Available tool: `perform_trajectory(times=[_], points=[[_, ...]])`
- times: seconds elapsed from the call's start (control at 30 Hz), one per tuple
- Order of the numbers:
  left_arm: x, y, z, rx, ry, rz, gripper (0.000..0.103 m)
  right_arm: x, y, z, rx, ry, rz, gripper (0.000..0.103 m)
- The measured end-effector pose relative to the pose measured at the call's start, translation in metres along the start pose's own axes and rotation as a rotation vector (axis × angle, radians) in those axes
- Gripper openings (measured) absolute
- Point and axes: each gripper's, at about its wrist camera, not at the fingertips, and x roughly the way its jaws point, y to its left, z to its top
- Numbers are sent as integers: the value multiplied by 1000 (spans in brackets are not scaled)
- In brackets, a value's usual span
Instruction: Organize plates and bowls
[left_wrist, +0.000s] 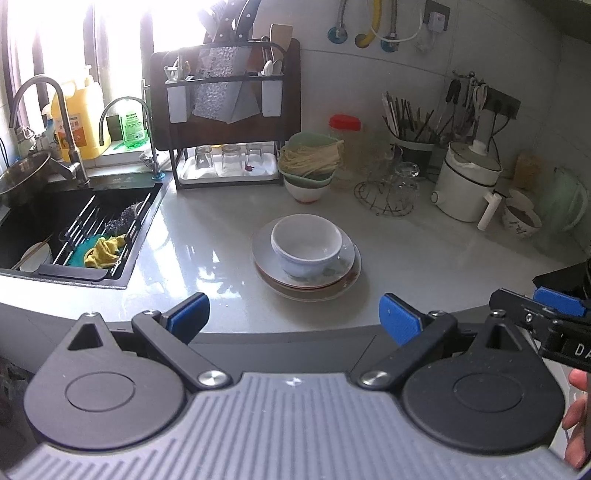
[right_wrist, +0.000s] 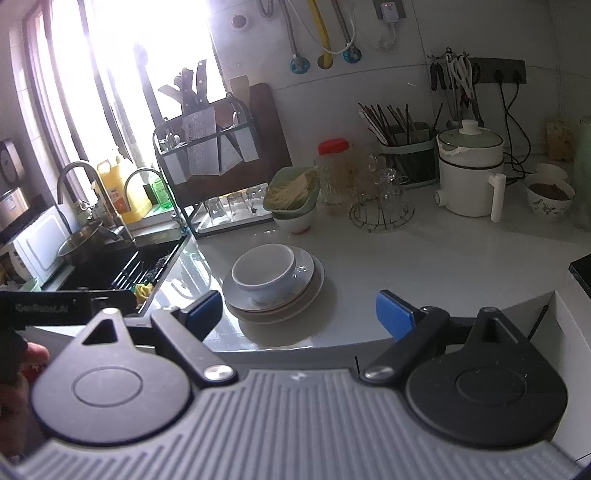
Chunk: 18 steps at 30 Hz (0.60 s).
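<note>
The left tool stands wide apart and holds nothing, hovering over the near edge of the bench. The right tool is likewise spread wide and bare, close beside it. Straight ahead of both, just beyond the blue fingertips, a white bowl sits upright on a stack of plates. Farther ahead, a green basket of noodles rests on another bowl. The sink lies ahead to the left.
</note>
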Motion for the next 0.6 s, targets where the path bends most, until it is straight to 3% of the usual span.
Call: perform_trajectory(times=[0.6], points=[[3, 2, -2, -6, 11, -18, 100, 2, 7, -1, -5, -3, -19, 91]])
